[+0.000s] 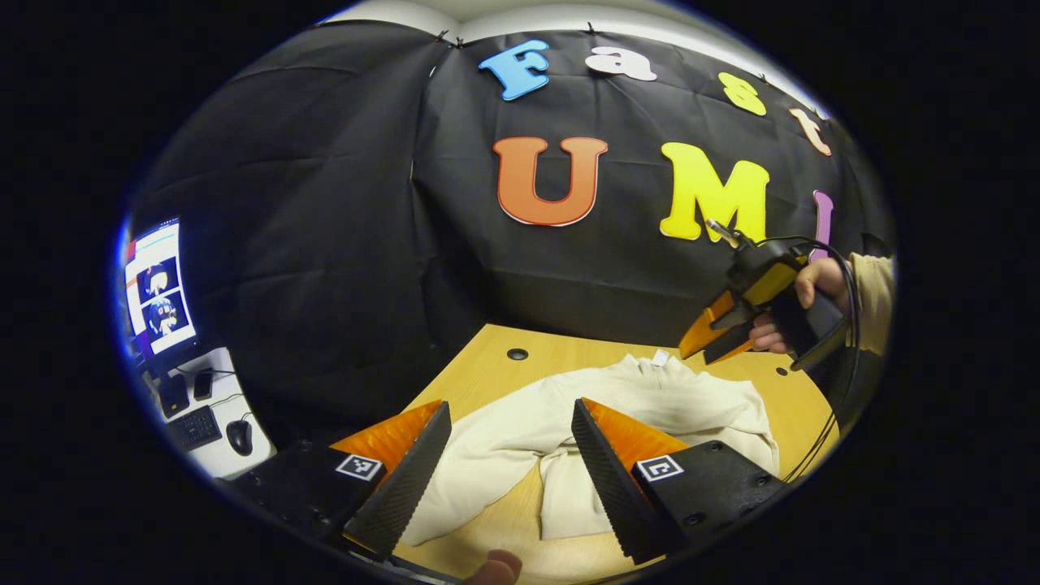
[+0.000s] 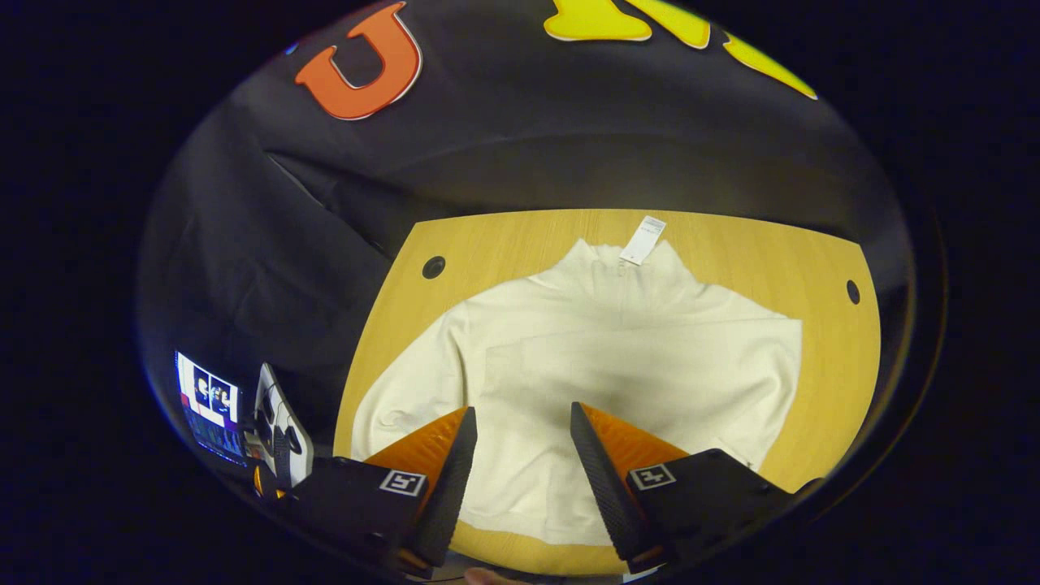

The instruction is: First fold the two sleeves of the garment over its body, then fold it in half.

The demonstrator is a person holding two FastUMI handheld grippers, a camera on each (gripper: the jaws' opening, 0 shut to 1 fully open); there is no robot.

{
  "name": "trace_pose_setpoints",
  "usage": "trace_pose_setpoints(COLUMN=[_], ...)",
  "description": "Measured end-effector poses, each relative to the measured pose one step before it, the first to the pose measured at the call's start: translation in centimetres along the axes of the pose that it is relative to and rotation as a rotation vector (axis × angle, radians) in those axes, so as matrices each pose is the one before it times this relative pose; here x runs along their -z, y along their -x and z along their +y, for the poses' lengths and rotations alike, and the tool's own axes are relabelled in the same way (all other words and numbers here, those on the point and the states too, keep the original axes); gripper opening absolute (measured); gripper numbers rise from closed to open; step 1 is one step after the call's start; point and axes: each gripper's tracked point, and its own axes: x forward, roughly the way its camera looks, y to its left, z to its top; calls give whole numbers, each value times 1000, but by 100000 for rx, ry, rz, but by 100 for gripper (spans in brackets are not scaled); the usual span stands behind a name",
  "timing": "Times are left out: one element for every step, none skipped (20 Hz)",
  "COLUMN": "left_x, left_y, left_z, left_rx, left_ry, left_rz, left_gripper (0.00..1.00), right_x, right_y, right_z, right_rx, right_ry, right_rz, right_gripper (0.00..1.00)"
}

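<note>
A cream garment [image 2: 617,357] lies flat on the wooden table [image 2: 829,260], collar and white tag [image 2: 642,240] at the far side. One sleeve lies folded across its body. The other sleeve [image 1: 471,463] stretches out toward the table's near left corner. My left gripper [image 1: 510,406] hovers open above that sleeve, nothing between its fingers. My right gripper [image 2: 523,410] stands open over the garment's lower body, holding nothing. In the left gripper view the right gripper [image 1: 715,329] hangs above the garment's far right side, held by a hand [image 1: 816,280] in a beige sleeve.
A monitor [image 1: 158,284], keyboard [image 1: 193,426] and mouse [image 1: 240,436] sit on a white desk left of the table. Round cable holes [image 2: 433,266] mark the table's far corners. A black cable [image 1: 821,439] hangs from the right gripper. Black cloth walls stand close behind.
</note>
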Motion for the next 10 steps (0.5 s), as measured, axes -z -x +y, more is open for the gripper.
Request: trace_pose_setpoints(left_x=[452, 548, 684, 955, 723, 1017, 922, 1046, 991, 1180], left_y=[-139, -203, -131, -213, -227, -333, -381, -369, -269, -382], left_z=[591, 686, 802, 931, 712, 661, 685, 736, 667, 569], left_rx=[-1991, -2336, -2564, -2913, -2663, -2441, -2544, -2452, -2704, -2677], left_ry=[383, 912, 1017, 1083, 1057, 1103, 1112, 1201, 1290, 1181], left_rz=[981, 1083, 1811, 2403, 1836, 1782, 2272, 2417, 2477, 2515], left_gripper=[98, 98, 98, 98, 98, 98, 98, 97, 98, 98], right_x=[319, 647, 563, 556, 577, 822, 731, 627, 647, 808], right_y=[821, 775, 674, 616, 623, 596, 486, 501, 440, 460], right_z=[-45, -395, -373, -428, -407, -226, -573, -345, -536, -836], right_rx=[-982, -191, 22, 636, -24, 39, 558, 400, 515, 1824], right_ry=[140, 870, 1324, 828, 315, 75, -160, -619, -597, -562], right_rz=[-336, -17, 30, -224, 52, 226, 314, 114, 91, 126], right_gripper=[78, 83, 86, 86, 87, 89, 90, 90, 90, 90])
